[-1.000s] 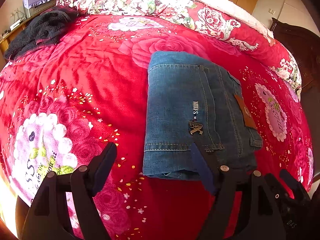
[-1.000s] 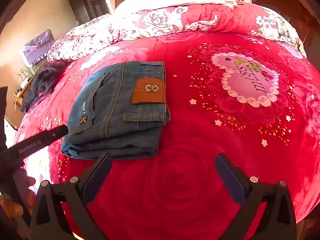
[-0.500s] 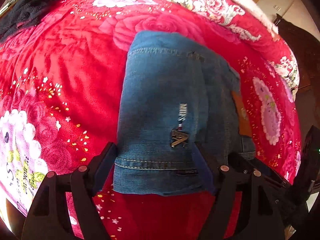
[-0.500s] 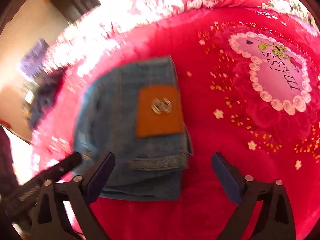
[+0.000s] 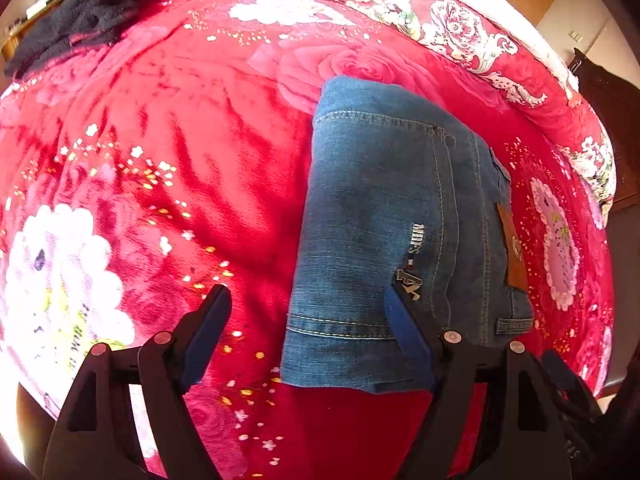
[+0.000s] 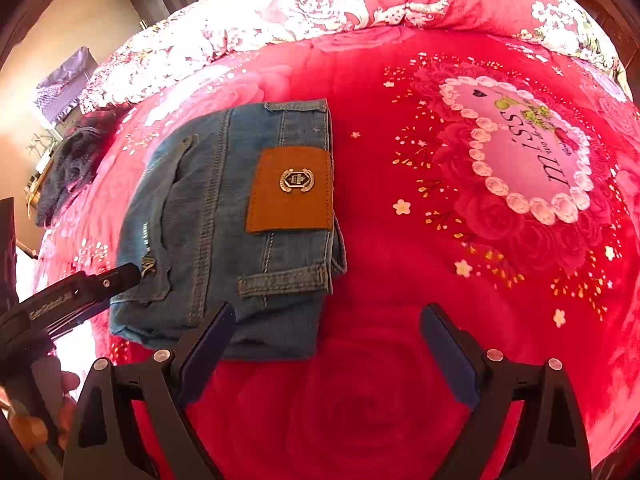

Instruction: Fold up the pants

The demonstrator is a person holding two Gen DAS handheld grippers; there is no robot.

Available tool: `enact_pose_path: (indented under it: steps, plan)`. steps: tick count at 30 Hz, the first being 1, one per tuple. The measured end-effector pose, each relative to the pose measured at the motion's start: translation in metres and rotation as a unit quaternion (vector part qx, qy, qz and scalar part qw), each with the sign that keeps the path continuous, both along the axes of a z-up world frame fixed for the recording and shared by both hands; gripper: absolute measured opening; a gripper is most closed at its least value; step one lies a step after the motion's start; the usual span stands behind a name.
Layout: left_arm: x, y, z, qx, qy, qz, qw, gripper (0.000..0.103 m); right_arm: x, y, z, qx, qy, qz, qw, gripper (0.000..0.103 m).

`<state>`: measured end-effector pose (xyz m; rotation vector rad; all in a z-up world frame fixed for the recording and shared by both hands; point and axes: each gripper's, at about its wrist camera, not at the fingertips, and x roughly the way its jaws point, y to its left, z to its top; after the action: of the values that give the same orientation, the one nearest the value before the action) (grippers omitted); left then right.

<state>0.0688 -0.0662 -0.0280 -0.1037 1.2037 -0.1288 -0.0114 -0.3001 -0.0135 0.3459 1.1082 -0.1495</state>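
Strong warm daylight floods both views and blows out to white glare at about eight o'clock. The red bedspread (image 5: pixel 168 152) looks oversaturated, with streaky shadows in its pile. Fisheye bending curves the bed and leaves dark corners. Focus is crisp, with slight softness toward the rims.

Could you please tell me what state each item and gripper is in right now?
jeans: folded into a compact stack, lying flat on the bed.
left gripper: open, straddling the stack's near left corner.
right gripper: open, over the stack's near right corner.
dark garment: crumpled at the far edge.
red blanket: spread out.
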Motion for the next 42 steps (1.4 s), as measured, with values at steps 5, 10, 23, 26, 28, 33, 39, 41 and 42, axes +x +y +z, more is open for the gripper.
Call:
enact_pose_path:
  steps: [5, 10, 23, 26, 28, 33, 39, 41, 42]
  plan:
    - [-0.019, 0.000, 0.016, 0.075, -0.061, -0.016, 0.9952, 0.079, -0.028, 0.009, 0.015, -0.028, -0.026, 0.014, 0.999, 0.096]
    - [-0.031, -0.001, 0.022, 0.088, -0.073, -0.030, 0.9930, 0.083, -0.059, 0.021, 0.019, -0.069, -0.059, 0.021, 0.996, 0.097]
    - [-0.038, -0.008, 0.031, 0.030, -0.022, -0.066, 0.9971, 0.083, -0.082, 0.019, 0.021, -0.095, -0.087, -0.004, 0.992, 0.098]
    - [-0.047, -0.004, 0.035, 0.035, -0.031, -0.035, 0.9983, 0.083, -0.083, 0.013, 0.019, -0.086, -0.084, -0.015, 0.993, 0.098]
    - [-0.049, -0.002, 0.035, 0.030, -0.031, -0.024, 0.9988, 0.083, -0.084, 0.011, 0.017, -0.083, -0.081, -0.023, 0.993, 0.098]
    - [-0.054, -0.009, 0.034, 0.045, -0.038, -0.036, 0.9976, 0.083, -0.085, 0.006, 0.015, -0.079, -0.075, -0.035, 0.993, 0.098]
    - [-0.063, -0.021, 0.038, 0.058, -0.057, -0.064, 0.9946, 0.083, -0.085, 0.006, 0.014, -0.085, -0.068, -0.036, 0.993, 0.098]
    - [-0.064, -0.025, 0.037, 0.056, -0.053, -0.073, 0.9943, 0.083, -0.084, 0.007, 0.013, -0.087, -0.067, -0.034, 0.993, 0.098]
    - [-0.065, -0.026, 0.037, 0.056, -0.051, -0.077, 0.9941, 0.083, -0.085, 0.008, 0.013, -0.088, -0.067, -0.034, 0.993, 0.098]
